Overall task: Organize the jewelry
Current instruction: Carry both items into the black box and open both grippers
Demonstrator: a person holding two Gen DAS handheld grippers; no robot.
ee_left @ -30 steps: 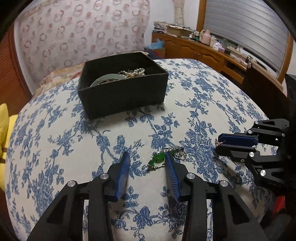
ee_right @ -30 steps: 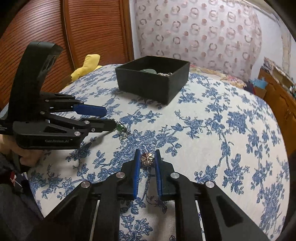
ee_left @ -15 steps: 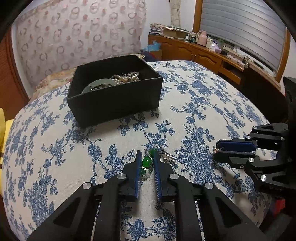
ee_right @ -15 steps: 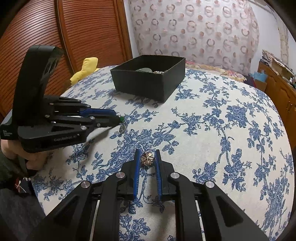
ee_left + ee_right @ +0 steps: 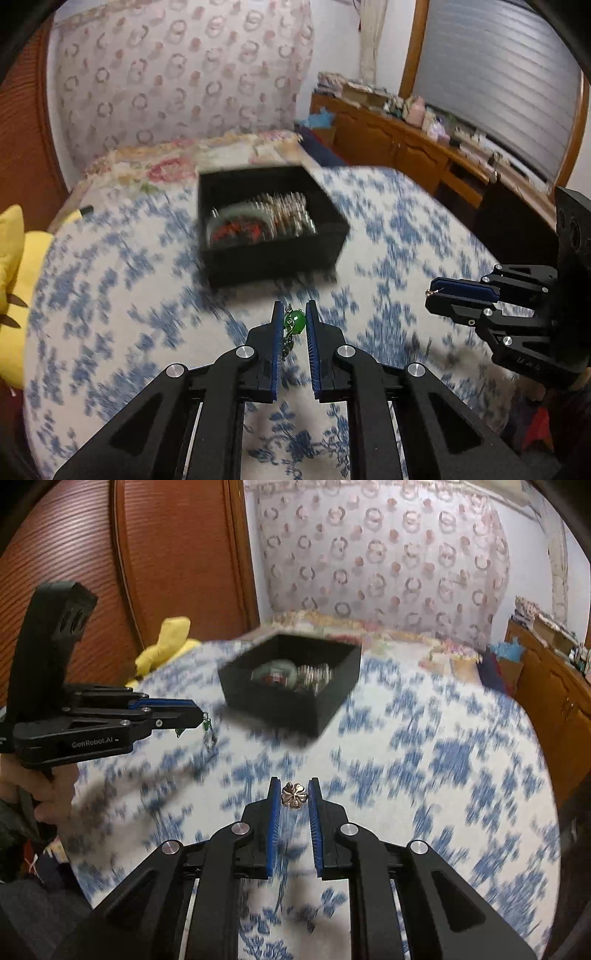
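Left wrist view first: the left gripper (image 5: pixel 293 325) has its fingers pinched narrow on a green bead earring (image 5: pixel 294 322), the bead sitting right between the blue pads (image 5: pixel 274 350) near their tips, a short chain dangling below it. Off to the right of those fingers the right gripper (image 5: pixel 437 295) hangs in the air, a sliver of metal poking from its tip. Switch to the right wrist view and we get the detail: the right gripper (image 5: pixel 294 799) is clamped narrow on a bronze flower-shaped earring (image 5: pixel 293 795), held between the fingertips, clear of the blue floral bedspread (image 5: pixel 443 760) beneath. Beyond both sets of fingers, dead ahead and well apart, sits the black jewelry box (image 5: pixel 291 694), open-topped, and it already has pieces inside: what looks like a greenish bangle and a string of pale beads, though the blur makes that hard to confirm. So, as I read it, both pickups are done, one piece in each hand, and no other loose jewelry shows on the spread. What remains is the carry forward and the drop into that box.
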